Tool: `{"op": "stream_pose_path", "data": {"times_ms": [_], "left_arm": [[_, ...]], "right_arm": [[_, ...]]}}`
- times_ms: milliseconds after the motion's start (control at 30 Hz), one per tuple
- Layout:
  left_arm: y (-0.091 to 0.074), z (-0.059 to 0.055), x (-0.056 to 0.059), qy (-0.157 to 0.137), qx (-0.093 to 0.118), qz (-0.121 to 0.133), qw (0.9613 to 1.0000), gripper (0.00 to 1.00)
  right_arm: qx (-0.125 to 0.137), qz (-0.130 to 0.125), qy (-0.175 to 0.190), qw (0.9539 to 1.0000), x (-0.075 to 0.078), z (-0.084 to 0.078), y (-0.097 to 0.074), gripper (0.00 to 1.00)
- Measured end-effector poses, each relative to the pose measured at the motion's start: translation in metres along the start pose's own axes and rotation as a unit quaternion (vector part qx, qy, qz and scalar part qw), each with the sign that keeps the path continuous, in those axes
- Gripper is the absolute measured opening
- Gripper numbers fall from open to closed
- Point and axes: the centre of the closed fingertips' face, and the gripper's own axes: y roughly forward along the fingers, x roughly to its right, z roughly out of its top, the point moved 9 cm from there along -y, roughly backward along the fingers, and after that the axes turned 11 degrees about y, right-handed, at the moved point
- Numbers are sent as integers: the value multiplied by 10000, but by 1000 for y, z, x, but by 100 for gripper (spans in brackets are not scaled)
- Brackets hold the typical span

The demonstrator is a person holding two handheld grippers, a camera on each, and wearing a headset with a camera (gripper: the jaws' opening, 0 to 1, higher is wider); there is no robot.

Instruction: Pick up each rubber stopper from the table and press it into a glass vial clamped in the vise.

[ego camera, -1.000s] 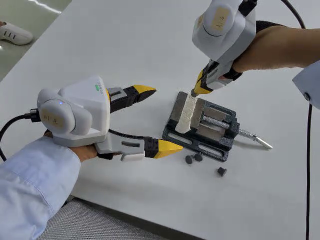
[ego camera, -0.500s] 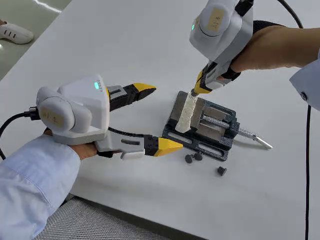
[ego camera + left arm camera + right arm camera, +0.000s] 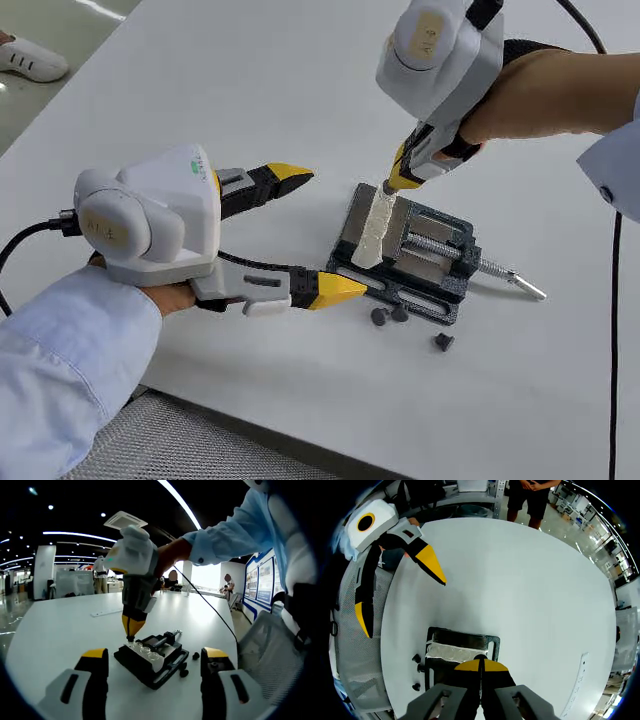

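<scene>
A dark vise [image 3: 440,268] on the white table clamps a row of clear glass vials [image 3: 372,228]. My right gripper [image 3: 390,184] comes down from above, shut on a small dark rubber stopper [image 3: 130,639] at the mouth of the end vial [image 3: 131,643]. In its own view the shut jaws [image 3: 481,664] hide that vial, beside the remaining vials [image 3: 451,651]. Three loose stoppers [image 3: 378,317] [image 3: 398,313] [image 3: 442,341] lie in front of the vise. My left gripper [image 3: 318,232] hovers open to the left of the vise [image 3: 165,666], nothing between its jaws [image 3: 155,655].
The vise's screw handle [image 3: 510,276] sticks out to the right. A cable [image 3: 616,300] runs down the table's right side. The near table edge [image 3: 300,440] is close below the left gripper. A flat strip [image 3: 577,680] lies far off on the table.
The right gripper's body has tilted slightly while its tips stay on the end vial. The left gripper holds almost still.
</scene>
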Motion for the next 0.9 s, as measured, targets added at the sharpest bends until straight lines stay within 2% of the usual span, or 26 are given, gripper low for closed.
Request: {"op": "stream_pose_path", "data": {"times_ms": [133,267,400,567,900], "left_arm": [[0,-1,0,-24,-3,8,10000,72],[3,-1,0,-29,12,1,10000,72],[4,-1,0,-37,28,-6,10000,72],[4,-3,1,-42,14,-21,10000,72],[5,-3,0,-73,51,-9,10000,72]], "right_arm": [[-57,-8,64,10000,0,1,1,0],[-3,30,191,9998,2,0,1,0],[-52,-24,93,9999,0,1,2,0],[-98,8,191,9998,2,2,2,0],[-27,-130,291,9995,-2,1,3,0]]}}
